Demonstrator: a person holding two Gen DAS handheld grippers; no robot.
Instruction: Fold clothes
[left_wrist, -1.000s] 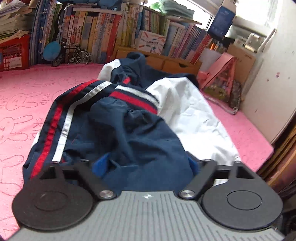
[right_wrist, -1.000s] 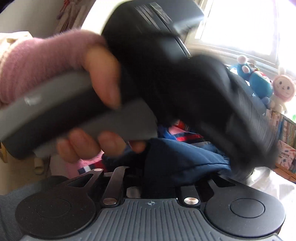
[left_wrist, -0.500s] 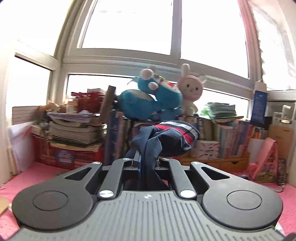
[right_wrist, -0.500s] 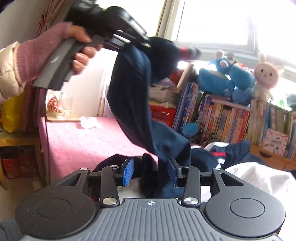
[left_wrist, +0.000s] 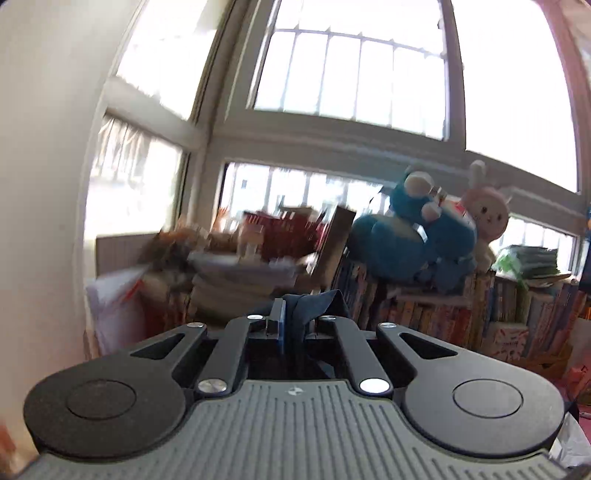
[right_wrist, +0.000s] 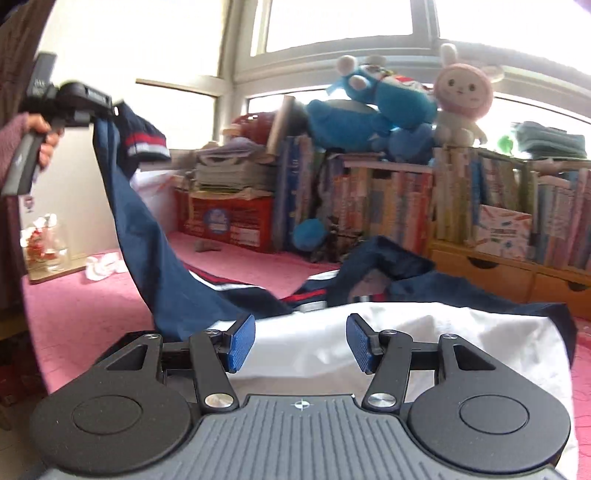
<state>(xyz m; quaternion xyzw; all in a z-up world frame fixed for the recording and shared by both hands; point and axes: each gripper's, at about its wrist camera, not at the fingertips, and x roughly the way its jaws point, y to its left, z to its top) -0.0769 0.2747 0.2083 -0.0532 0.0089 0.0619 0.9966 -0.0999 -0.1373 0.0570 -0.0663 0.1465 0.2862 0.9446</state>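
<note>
A navy, white and red jacket (right_wrist: 388, 325) lies on the pink bed cover (right_wrist: 92, 314). My left gripper (left_wrist: 297, 317) is shut on the jacket's navy sleeve (left_wrist: 308, 302) and holds it high, pointing toward the window. In the right wrist view the left gripper (right_wrist: 107, 110) is at upper left, and the sleeve (right_wrist: 147, 229) hangs from it down to the bed. My right gripper (right_wrist: 300, 343) is open and empty, just above the jacket's white panel.
Shelves of books (right_wrist: 424, 210) with plush toys (right_wrist: 373, 107) on top stand along the far side under the window. A red crate (right_wrist: 229, 221) and wooden drawers (right_wrist: 509, 273) sit at bed level. A glass jar (right_wrist: 44, 243) stands at far left.
My left gripper has lifted the sleeve up and away to the left. My right gripper has let go of the navy cloth and opened.
</note>
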